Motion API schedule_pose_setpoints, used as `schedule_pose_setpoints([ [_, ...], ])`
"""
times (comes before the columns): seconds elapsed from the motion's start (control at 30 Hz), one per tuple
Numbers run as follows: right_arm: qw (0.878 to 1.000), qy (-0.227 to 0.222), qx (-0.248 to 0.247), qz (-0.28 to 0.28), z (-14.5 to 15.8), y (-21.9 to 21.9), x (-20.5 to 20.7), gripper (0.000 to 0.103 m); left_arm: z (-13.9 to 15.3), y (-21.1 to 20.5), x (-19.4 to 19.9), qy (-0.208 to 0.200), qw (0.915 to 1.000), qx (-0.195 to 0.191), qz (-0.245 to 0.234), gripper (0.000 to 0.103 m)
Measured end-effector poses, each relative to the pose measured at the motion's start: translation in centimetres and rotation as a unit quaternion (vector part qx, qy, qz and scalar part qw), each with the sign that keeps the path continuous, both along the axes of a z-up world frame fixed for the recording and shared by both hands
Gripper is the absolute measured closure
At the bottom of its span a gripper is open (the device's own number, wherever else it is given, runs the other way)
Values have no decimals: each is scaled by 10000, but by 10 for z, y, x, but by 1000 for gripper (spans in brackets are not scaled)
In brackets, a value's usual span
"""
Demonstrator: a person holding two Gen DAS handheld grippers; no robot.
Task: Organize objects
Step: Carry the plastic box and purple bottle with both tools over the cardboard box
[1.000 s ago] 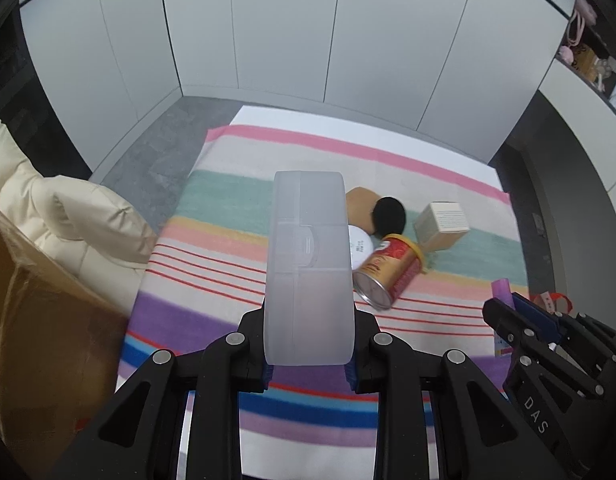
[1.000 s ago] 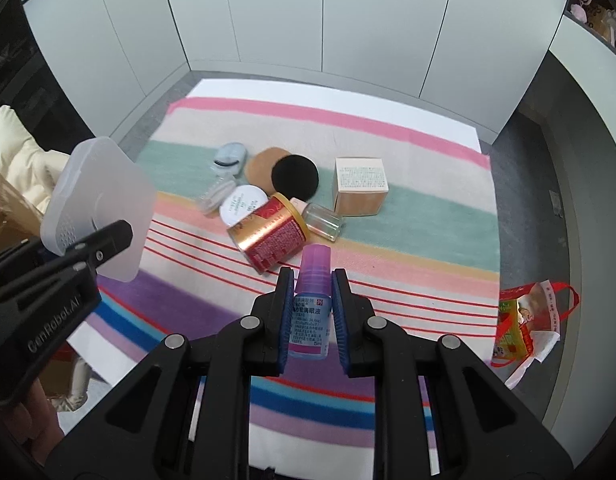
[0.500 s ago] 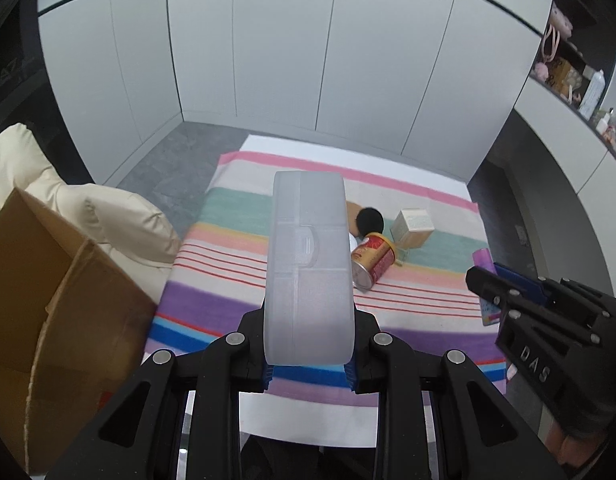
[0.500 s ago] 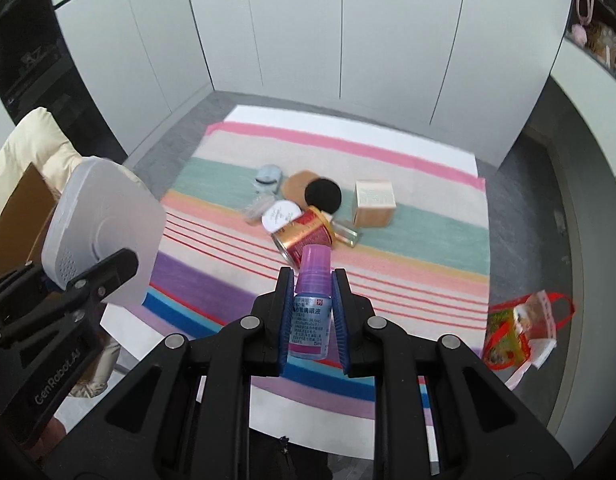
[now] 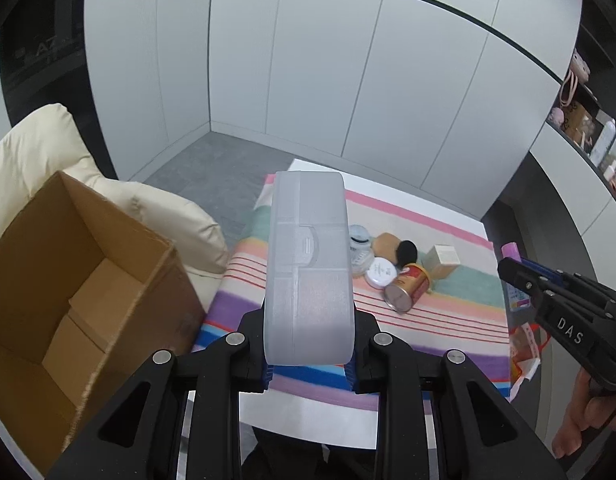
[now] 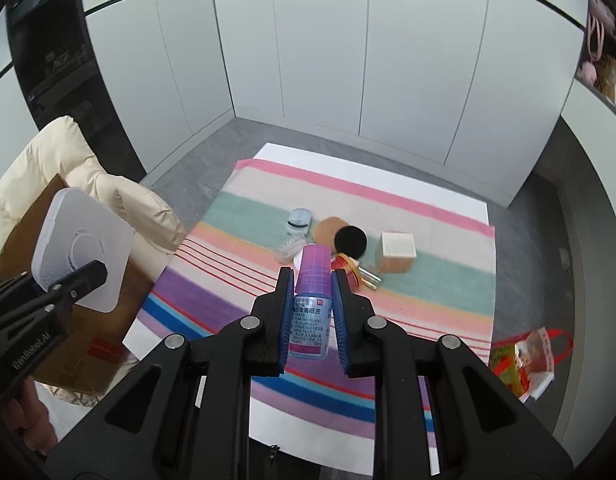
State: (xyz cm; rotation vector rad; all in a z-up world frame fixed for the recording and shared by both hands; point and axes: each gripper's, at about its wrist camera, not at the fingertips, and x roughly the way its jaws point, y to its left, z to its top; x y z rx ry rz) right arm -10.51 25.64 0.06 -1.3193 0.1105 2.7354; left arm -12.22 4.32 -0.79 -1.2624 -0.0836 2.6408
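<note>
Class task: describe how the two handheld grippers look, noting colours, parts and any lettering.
Both are black plastic frames with silver bolts and blue pads inside the fingers. The left gripper reads "GenRobot.AI" on its side; the right gripper reads "DAS". No cables or sleeves show.

I am in a home, likely a dressing room: tall plain white wardrobe doors line the walls above grey floor, pink handbags on an open shelf, a cream padded coat beside the striped cloth-covered tabletop.
</note>
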Motion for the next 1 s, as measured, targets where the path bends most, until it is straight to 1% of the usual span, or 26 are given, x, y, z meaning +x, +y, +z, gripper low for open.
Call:
schedule_pose_setpoints([
  [0.13, 9997, 6, 30, 222, -3, -22, -9, 84, 2, -19, 1, 121, 9997, -58, 205, 76],
  [0.2, 9995, 23, 45, 309, -4, -32, -12, 84, 1, -30, -1, 104, 9994, -41, 331, 76],
  [0.3, 9990, 20, 9, 438, -6, -50, -19, 84, 0, -47, 0, 138, 9989, -114, 423, 76],
  [0.4, 9983, 18, -19, 580, -8, -67, -23, 84, -2, -62, 1, 101, 9985, -62, 540, 76],
  [0.63, 9950, 75, 34, 992, -7, -118, -31, 84, -3, -93, 9, 133, 9967, -100, 800, 76],
  [1.0, 9890, 128, 3, 1476, -5, -178, -41, 84, 2, -147, 24, 171, 9915, -148, 1285, 76],
])
